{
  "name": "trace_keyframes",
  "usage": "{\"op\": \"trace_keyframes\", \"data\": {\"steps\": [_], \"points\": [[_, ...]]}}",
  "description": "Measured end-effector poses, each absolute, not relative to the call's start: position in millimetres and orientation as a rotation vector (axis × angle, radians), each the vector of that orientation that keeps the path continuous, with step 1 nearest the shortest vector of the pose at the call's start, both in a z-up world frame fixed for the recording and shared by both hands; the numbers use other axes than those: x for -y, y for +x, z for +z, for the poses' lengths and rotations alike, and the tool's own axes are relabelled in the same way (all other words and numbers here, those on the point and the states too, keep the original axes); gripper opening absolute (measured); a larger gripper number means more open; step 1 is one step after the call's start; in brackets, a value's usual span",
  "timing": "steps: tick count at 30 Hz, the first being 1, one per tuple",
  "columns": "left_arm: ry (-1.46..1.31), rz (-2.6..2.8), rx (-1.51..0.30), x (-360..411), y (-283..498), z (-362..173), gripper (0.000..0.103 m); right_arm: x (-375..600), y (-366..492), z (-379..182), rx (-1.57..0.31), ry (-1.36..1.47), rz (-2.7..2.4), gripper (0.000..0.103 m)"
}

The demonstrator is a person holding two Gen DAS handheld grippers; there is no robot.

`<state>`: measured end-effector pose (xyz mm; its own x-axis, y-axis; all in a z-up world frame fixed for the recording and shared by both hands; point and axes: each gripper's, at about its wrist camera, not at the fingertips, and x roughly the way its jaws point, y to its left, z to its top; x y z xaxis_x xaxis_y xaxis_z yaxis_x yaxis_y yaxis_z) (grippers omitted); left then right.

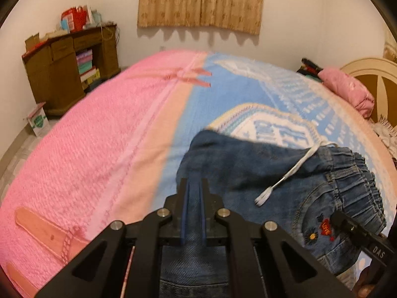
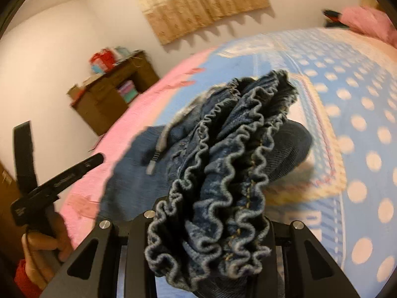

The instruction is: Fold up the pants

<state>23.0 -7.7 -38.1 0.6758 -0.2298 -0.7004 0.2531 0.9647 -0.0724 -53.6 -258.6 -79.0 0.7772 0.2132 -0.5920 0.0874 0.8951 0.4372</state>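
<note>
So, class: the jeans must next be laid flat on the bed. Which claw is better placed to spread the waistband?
The right claw: the bunched elastic waistband of the jeans sits between its fingers already. The left claw is shut on plain denim at the other end.

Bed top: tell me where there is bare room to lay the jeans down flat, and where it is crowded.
Free: the pink blanket left of the jeans, out to the bed edge by the wooden desk; also the dotted blue blanket right of them. Crowded: the far corner by the headboard, with the pink pillow and dark clothes.
</note>
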Motion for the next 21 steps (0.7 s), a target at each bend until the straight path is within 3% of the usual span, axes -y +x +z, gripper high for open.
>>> {"op": "trace_keyframes", "data": {"steps": [13, 16, 18, 21], "points": [[0.122, -0.216, -0.868, 19.7, 29.4, -74.6, 0.009, 257.3, -25.7, -92.0, -0.725, 0.226, 0.013, 0.037], [0.156, -0.201, -0.877, 24.3, 29.7, -82.8, 0.009, 269.9, -23.8, -110.8, -0.749, 0.275, -0.014, 0.045], [0.196, -0.193, -0.879, 28.3, 28.9, -86.7, 0.009, 283.6, -20.0, -114.2, -0.777, 0.340, -0.045, 0.070], [0.270, -0.183, -0.883, 36.9, 27.8, -93.0, 0.009, 287.0, -20.7, -112.4, -0.793, 0.353, -0.040, 0.075]]}}
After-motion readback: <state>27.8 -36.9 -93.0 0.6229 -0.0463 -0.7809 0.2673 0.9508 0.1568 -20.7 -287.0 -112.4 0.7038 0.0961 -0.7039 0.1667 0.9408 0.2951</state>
